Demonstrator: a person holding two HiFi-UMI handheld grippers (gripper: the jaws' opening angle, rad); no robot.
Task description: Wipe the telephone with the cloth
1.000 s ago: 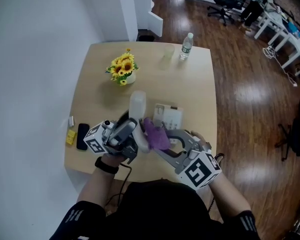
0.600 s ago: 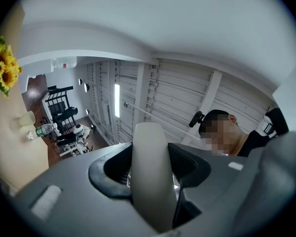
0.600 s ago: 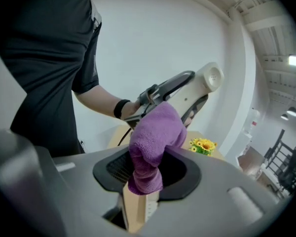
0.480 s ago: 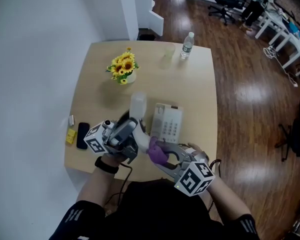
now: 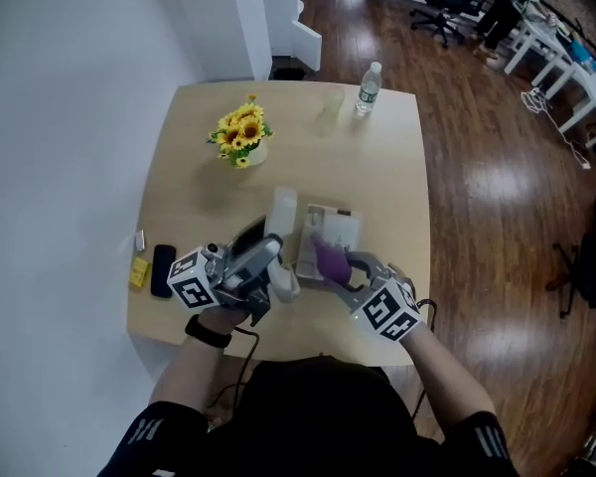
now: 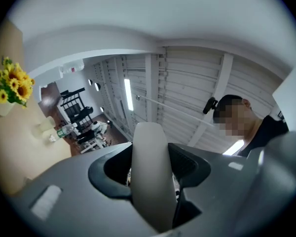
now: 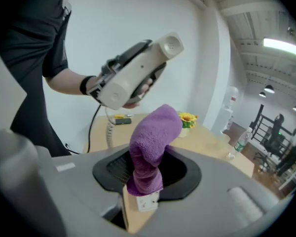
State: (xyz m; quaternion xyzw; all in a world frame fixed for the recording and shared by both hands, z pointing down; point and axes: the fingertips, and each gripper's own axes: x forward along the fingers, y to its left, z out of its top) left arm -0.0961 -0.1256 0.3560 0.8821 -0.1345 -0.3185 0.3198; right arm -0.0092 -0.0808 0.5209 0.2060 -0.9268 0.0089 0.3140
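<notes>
My left gripper (image 5: 266,268) is shut on the white handset (image 5: 281,229) and holds it lifted above the table, left of the telephone base (image 5: 340,229). In the left gripper view the handset (image 6: 150,174) fills the gap between the jaws. My right gripper (image 5: 331,264) is shut on the purple cloth (image 5: 328,257), which lies over the near part of the base. In the right gripper view the cloth (image 7: 152,144) stands bunched up out of the jaws. The handset (image 7: 138,70) hangs above and to the left of it, apart from the cloth.
A vase of sunflowers (image 5: 242,137) stands at the back left of the wooden table (image 5: 377,167), a water bottle (image 5: 367,89) and a clear cup (image 5: 330,107) at the far edge. A black phone (image 5: 163,269) and a yellow item (image 5: 139,273) lie by the left edge. The coiled cord (image 7: 108,130) hangs from the handset.
The right gripper with the cloth drew back toward me from beside the handset, then moved forward onto the telephone base. The left gripper and handset have barely shifted.
</notes>
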